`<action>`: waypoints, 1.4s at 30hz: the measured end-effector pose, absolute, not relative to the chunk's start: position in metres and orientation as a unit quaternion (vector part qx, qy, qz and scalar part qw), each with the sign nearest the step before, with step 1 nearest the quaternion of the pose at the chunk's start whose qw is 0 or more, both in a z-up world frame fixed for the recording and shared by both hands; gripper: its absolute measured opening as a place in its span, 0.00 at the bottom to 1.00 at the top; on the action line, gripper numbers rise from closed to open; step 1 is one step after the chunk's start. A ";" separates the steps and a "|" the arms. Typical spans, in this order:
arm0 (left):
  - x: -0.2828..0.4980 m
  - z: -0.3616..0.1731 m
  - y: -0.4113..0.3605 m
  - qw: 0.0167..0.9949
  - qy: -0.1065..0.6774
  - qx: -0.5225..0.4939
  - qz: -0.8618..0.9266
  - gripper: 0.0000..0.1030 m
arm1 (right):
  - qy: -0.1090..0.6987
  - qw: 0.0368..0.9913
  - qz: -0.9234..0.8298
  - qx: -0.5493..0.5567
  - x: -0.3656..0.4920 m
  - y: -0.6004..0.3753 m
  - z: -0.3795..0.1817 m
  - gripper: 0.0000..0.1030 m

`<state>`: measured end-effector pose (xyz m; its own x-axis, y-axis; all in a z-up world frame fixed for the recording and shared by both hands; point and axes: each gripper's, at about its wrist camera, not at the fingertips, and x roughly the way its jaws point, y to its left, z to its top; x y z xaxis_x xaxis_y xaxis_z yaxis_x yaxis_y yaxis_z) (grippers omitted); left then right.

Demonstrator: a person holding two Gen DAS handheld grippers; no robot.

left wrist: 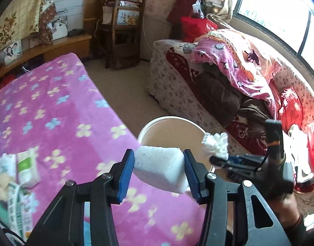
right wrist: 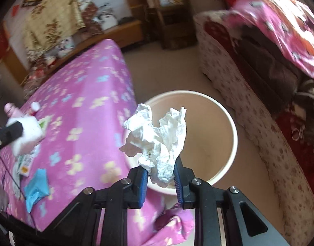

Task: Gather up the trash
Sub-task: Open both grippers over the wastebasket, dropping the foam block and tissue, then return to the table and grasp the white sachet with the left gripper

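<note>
Trash was in both tools at this moment, carried over toward the bin (right wrist: 233,135) that stood on the floor between the bed (left wrist: 54,106) and the sofa (left wrist: 177,86). The left gripper (left wrist: 159,169) was clamped on a white foam block (left wrist: 160,169), its blue pads pressing the block's two ends. In the left wrist view the block hung over the bed's edge, just short of the bin's rim. The right gripper (right wrist: 160,181) was clenched on a crumpled tissue (right wrist: 157,141), pinching its lower end while the rest fanned out above the jaws. In the right wrist view the tissue sat over the near-left part of the bin's mouth, close to the rim.

The step in hand looked like the drop into the bin. To do it well, each tool would want to be carried further until its load was over the middle of the opening, not over the rim or the bedspread, since light tissue can drift and foam can bounce off an edge. Lowering the loads toward the mouth before letting go would help. The two tools were near each other, so releasing one after the other would avoid a knock.

More litter remained on the bed: a carton (left wrist: 21,209), a small packet (left wrist: 26,169) and a blue wrapper (right wrist: 37,186).
</note>
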<state>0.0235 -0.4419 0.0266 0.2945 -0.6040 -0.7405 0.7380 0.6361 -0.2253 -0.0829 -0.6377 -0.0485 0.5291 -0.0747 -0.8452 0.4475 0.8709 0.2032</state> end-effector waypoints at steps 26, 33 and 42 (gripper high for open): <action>0.029 0.008 -0.440 0.828 0.419 0.083 -0.364 0.78 | 0.449 0.845 -0.167 0.237 -0.081 -0.653 -0.088 0.76; 0.024 0.018 -0.404 0.849 0.404 0.090 -0.329 0.78 | 0.439 0.860 -0.163 0.203 -0.083 -0.621 -0.061 0.76; 0.017 0.032 -0.336 0.870 0.390 0.086 -0.289 0.78 | 0.424 0.881 -0.127 0.168 -0.074 -0.565 -0.015 0.76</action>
